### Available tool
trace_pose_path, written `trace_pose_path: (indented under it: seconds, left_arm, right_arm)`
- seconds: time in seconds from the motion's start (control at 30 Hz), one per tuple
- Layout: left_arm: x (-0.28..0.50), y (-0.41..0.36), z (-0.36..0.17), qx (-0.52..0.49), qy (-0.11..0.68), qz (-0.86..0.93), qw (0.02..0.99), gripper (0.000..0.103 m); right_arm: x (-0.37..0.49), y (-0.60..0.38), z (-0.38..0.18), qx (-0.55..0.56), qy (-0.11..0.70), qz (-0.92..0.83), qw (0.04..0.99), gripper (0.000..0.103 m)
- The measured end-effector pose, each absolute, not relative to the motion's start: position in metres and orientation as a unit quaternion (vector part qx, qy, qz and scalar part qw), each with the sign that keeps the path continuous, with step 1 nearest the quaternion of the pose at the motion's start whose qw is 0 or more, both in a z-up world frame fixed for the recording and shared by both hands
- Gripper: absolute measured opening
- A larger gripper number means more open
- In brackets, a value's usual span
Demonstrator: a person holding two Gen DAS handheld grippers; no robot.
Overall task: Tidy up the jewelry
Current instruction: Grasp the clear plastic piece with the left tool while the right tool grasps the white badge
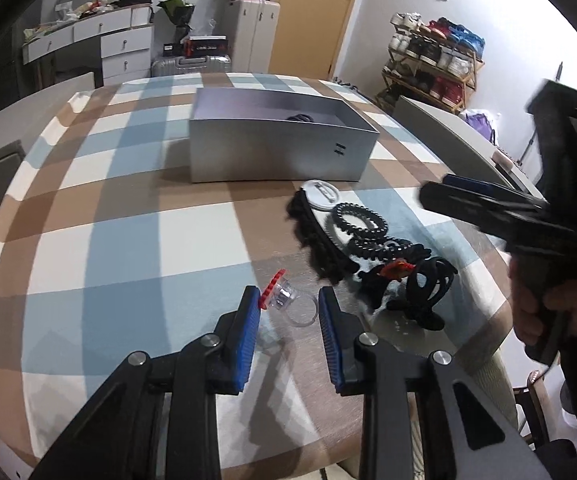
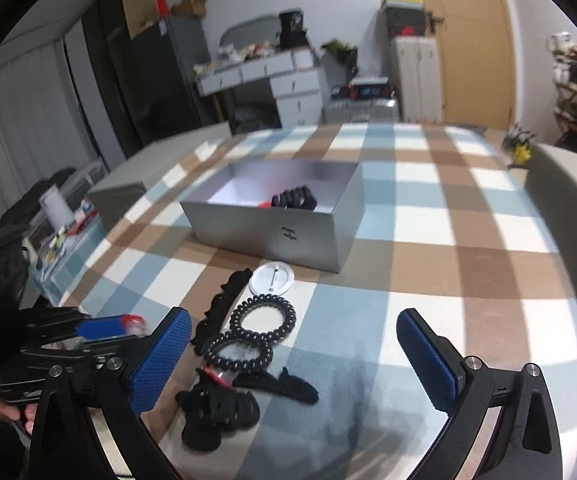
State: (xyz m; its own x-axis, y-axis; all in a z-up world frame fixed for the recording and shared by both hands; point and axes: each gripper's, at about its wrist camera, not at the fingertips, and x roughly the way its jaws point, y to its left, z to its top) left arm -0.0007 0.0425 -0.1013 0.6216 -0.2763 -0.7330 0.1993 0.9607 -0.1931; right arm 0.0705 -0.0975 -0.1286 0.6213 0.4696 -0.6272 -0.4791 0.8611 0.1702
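Observation:
My left gripper [image 1: 286, 296] is shut on a clear plastic ring [image 1: 298, 312] with a red toothed top, held just above the checked tablecloth [image 1: 128, 240]. In the right wrist view that left gripper [image 2: 104, 328] shows at the left with the ring in it. My right gripper [image 2: 292, 320] stands wide open over a heap of hair things, with nothing between its pads. The heap holds two black spiral hair ties [image 2: 262, 316], a black toothed headband [image 2: 220, 308], a black claw clip [image 2: 216, 412], a small red piece [image 2: 218, 376] and a white round badge [image 2: 271, 279].
An open silver box [image 2: 272, 216] sits mid-table beyond the heap, with a black claw clip [image 2: 294, 198] and something red inside. A person's hand [image 1: 544, 312] grips the right tool's handle. Drawers, suitcases and a shoe rack [image 1: 436, 60] line the walls.

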Motion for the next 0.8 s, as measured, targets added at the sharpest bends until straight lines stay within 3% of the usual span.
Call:
trace_pose_path:
  seconds: [0.13, 0.4, 0.57, 0.8]
  left_arm:
    - [-0.003, 0.050, -0.102, -0.055, 0.412, -0.130, 0.900, 0.024]
    - [-0.001, 0.061, -0.105, -0.069, 0.412, -0.133, 0.899, 0.024]
    - [0.001, 0.067, -0.108, -0.077, 0.412, -0.135, 0.898, 0.024]
    - [0.001, 0.073, -0.112, -0.087, 0.417, -0.134, 0.895, 0.024]
  right_arm:
    - [0.095, -0.076, -0.141, -0.030, 0.385, 0.265, 0.884, 0.083]
    - [0.120, -0.050, -0.153, -0.057, 0.413, 0.268, 0.868, 0.073]
    - [0.123, -0.035, -0.162, -0.102, 0.425, 0.253, 0.863, 0.060]
    - [0.122, -0.018, -0.164, -0.137, 0.418, 0.254, 0.861, 0.055]
